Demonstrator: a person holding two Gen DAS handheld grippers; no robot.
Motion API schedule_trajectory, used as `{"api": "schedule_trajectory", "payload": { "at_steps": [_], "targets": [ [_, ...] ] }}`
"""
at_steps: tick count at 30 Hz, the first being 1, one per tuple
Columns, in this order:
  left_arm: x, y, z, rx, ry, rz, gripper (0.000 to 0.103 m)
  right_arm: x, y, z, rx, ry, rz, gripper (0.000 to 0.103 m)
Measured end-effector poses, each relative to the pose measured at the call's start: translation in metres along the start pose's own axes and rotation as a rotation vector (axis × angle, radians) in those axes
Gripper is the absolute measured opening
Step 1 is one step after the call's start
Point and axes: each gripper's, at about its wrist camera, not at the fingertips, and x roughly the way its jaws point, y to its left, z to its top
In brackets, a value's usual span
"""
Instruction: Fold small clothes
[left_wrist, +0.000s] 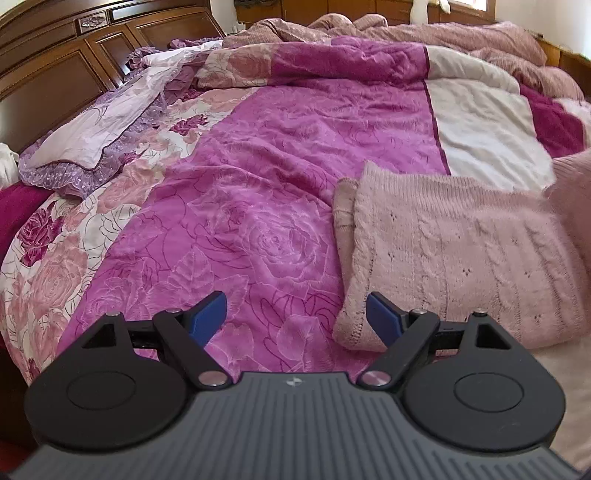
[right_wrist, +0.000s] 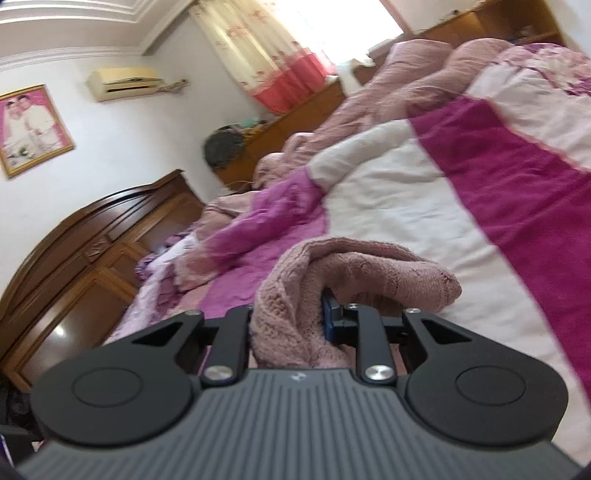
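A small pink knitted sweater (left_wrist: 450, 258) lies partly folded on the bed, at the right of the left wrist view. My left gripper (left_wrist: 297, 314) is open and empty, low over the bedspread, its right fingertip (left_wrist: 382, 317) at the sweater's near left edge. My right gripper (right_wrist: 295, 314) is shut on a bunched part of the same pink sweater (right_wrist: 354, 273) and holds it lifted above the bed. The right gripper's left finger is hidden by the knit. A blurred pink piece at the right edge of the left wrist view (left_wrist: 576, 206) is the lifted part.
A magenta rose-patterned bedspread (left_wrist: 258, 192) covers the bed, with a white panel (left_wrist: 487, 136). Lilac pillows (left_wrist: 96, 136) lie by the wooden headboard (left_wrist: 48, 70). A rumpled pink blanket (left_wrist: 424, 33) is heaped at the far side. Wooden cabinets (right_wrist: 295, 114) stand beyond.
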Motion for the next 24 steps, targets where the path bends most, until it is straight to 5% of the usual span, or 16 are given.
{"api": "schedule_trajectory", "payload": {
  "at_steps": [9, 17, 24],
  "targets": [
    [-0.014, 0.026, 0.000, -0.064, -0.044, -0.007, 0.087, 0.046, 0.057, -0.037, -0.066, 0.117, 0.105, 0.021],
    [0.002, 0.049, -0.011, -0.110, 0.000, 0.009, 0.087, 0.095, 0.063, -0.100, -0.105, 0.296, 0.039, 0.020],
    [0.006, 0.066, -0.015, -0.140, -0.002, 0.017, 0.087, 0.089, 0.082, -0.088, -0.046, 0.243, 0.099, 0.019]
  ]
}}
